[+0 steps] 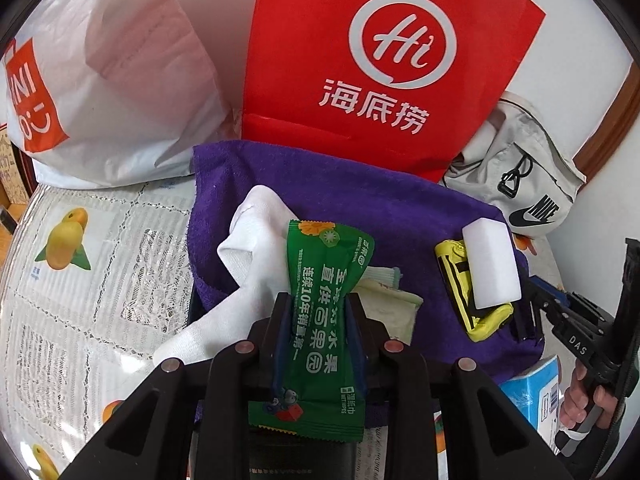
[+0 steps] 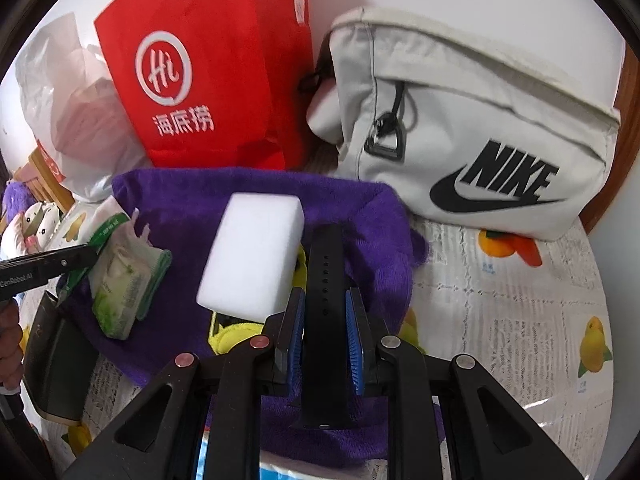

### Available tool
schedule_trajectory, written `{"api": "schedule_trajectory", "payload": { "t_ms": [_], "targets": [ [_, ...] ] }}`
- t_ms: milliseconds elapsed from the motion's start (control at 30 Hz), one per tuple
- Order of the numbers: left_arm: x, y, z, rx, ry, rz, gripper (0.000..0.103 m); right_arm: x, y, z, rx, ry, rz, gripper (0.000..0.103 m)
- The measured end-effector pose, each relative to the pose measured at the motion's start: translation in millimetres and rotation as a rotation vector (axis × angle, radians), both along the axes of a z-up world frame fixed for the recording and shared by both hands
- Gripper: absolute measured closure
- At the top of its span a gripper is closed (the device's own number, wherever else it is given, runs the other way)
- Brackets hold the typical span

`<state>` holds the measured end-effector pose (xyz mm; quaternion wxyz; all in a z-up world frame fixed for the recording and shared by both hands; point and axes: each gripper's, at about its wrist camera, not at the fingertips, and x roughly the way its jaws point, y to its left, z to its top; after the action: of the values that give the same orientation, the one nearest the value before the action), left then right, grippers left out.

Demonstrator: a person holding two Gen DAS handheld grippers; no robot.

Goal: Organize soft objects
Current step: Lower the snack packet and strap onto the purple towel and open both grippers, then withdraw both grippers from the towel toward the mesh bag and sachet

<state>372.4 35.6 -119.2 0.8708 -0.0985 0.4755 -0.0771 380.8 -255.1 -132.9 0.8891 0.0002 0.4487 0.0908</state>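
Observation:
A purple towel (image 1: 360, 200) lies on the table, also in the right wrist view (image 2: 256, 188). My left gripper (image 1: 316, 300) is shut on a green wet-wipe packet (image 1: 320, 312) above the towel. A white sock (image 1: 256, 236) and a pale tissue pack (image 1: 392, 300) lie under it. My right gripper (image 2: 325, 300) is shut on a black strap (image 2: 324, 280). A white sponge block (image 2: 252, 252) rests on a yellow item (image 2: 228, 338) just left of it. The sponge (image 1: 492, 260) and yellow item (image 1: 472, 292) also show in the left wrist view.
A red paper bag (image 1: 372, 56) and a white plastic bag (image 1: 132, 80) stand behind the towel. A white Nike bag (image 2: 472, 128) lies at the right by the wall. A lace tablecloth with fruit prints (image 1: 80, 260) covers the table. A blue box (image 1: 536, 396) sits near the right edge.

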Motion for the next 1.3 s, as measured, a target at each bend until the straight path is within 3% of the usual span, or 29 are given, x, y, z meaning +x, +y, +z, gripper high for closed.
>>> {"api": "schedule_trajectory", "payload": {
  "t_ms": [133, 233, 300, 433, 767, 1300],
  "targets": [
    [2, -1, 0, -0.011, 0.008, -0.005, 0.074, 2, 0, -1, 0.002, 0.017, 0.006, 0.082],
    [4, -1, -2, -0.007, 0.023, -0.009, 0.071, -1, 0, -1, 0.006, 0.021, 0.019, 0.073],
    [4, 1, -2, -0.005, 0.033, -0.005, 0.063, -6, -1, 2, -0.002, 0.007, 0.020, 0.064],
    [0, 5, 2, -0.043, 0.029, 0.006, 0.049, -19, -2, 11, 0.009, -0.015, 0.010, 0.057],
    [-35, 13, 29, -0.039, -0.019, 0.015, 0.048, -70, 1, 48, 0.022, -0.097, 0.001, 0.043],
    [-132, 15, 43, -0.049, -0.062, -0.015, 0.048, -187, 9, 67, 0.074, -0.129, 0.006, 0.041]
  ]
}}
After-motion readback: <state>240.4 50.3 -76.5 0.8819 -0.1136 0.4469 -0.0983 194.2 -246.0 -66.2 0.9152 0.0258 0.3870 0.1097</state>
